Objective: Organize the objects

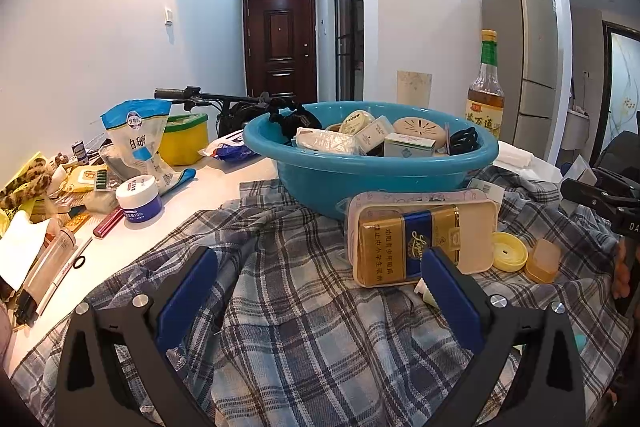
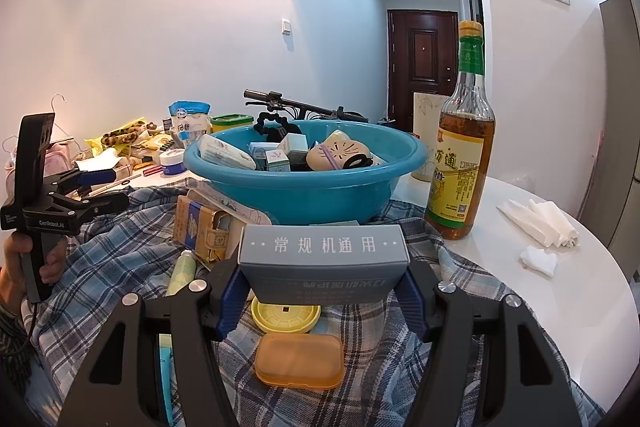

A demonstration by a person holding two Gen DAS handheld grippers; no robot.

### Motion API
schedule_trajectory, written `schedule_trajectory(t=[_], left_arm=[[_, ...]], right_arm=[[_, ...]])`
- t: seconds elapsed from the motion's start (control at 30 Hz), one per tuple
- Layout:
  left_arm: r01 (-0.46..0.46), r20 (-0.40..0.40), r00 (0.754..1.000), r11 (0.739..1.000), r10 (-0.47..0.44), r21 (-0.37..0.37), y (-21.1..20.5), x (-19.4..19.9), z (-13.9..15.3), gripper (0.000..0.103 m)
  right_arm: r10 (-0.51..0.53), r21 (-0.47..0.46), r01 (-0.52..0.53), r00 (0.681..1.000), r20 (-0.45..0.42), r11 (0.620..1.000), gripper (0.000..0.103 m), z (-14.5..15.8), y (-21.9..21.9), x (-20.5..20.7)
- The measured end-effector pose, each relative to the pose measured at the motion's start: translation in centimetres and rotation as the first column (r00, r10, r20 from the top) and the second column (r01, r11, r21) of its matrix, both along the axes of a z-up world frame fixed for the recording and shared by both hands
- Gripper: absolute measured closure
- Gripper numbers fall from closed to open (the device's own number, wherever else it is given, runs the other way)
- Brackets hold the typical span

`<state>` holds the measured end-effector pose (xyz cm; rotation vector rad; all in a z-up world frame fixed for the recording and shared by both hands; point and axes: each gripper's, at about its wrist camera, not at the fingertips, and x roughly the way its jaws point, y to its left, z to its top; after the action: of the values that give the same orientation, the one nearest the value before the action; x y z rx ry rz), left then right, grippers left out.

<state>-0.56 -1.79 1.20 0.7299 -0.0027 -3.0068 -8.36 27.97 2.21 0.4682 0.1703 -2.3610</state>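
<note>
A: Starting far left on the surface [image 1: 224, 183]: lying in a heap there, a leopard-print pouch [image 1: 24, 183], a white-and-blue sugar bag [image 1: 134, 143], a small white jar with a blue label [image 1: 138, 201], a yellow tub with a green lid [image 1: 186, 139].

B: Hanging over the plaid shirt [image 1: 288, 307], the left gripper [image 1: 320, 299], blue pads standing wide apart, gripping nothing, only cloth showing between them.

A: Being held from below by a hand [image 2: 44, 259] in the right wrist view, that same left gripper, hovering clear of the shirt.

B: Moving to the middle: sitting on the shirt's far edge, the teal basin [image 1: 372, 175], carrying small boxes, a round beige case and a black coil.

A: Leaning against the basin's front, a pale flat case [image 1: 476, 223], and a gold-and-blue cigarette pack [image 1: 404, 251] propped on it.

B: Lying just right of the pack, a yellow round lid [image 1: 509, 251] and an orange translucent box [image 1: 543, 261], both resting on the shirt.

A: Now the right gripper [image 2: 324, 287]: pressing both pads on the sides of a grey box [image 2: 324, 263] with white Chinese lettering, holding it lifted just in front of the basin, above the yellow lid.

B: Standing upright further right, touching the shirt's edge, a tall bottle of amber liquid [image 2: 464, 155] with a green neck band.

A: Lying far right on bare white surface, well apart from the bottle, crumpled white tissues [image 2: 540, 223].
</note>
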Motion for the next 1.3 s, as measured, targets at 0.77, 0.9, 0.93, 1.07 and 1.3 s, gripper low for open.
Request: schedule_trajectory(t=[0.77, 0.9, 0.93, 1.07, 1.3], left_arm=[[-0.006, 0.001, 1.0, 1.0, 0.006, -0.006, 0.05, 0.02, -0.06, 0.0], [-0.003, -0.003, 1.0, 1.0, 0.003, -0.002, 0.0, 0.0, -0.04, 0.0], [-0.002, -0.003, 1.0, 1.0, 0.002, -0.001, -0.04, -0.01, -0.05, 0.0], [0.001, -0.005, 1.0, 1.0, -0.001, 0.0, 0.07, 0.12, 0.0, 0.0], [0.003, -0.009, 1.0, 1.0, -0.003, 0.0, 0.19, 0.26, 0.13, 0.0]], right_arm=[[0.0, 0.001, 0.0, 1.0, 0.0, 1.0, 0.04, -0.01, -0.03, -0.01], [-0.002, 0.001, 0.002, 1.0, 0.0, 1.0, 0.04, -0.03, 0.01, 0.0], [-0.001, 0.001, 0.001, 1.0, 0.0, 1.0, 0.04, -0.03, 0.0, -0.01], [-0.002, 0.003, 0.002, 1.0, -0.001, 1.0, 0.04, -0.03, 0.03, 0.01], [-0.004, 0.01, 0.004, 1.0, -0.002, 1.0, 0.04, -0.14, 0.08, -0.05]])
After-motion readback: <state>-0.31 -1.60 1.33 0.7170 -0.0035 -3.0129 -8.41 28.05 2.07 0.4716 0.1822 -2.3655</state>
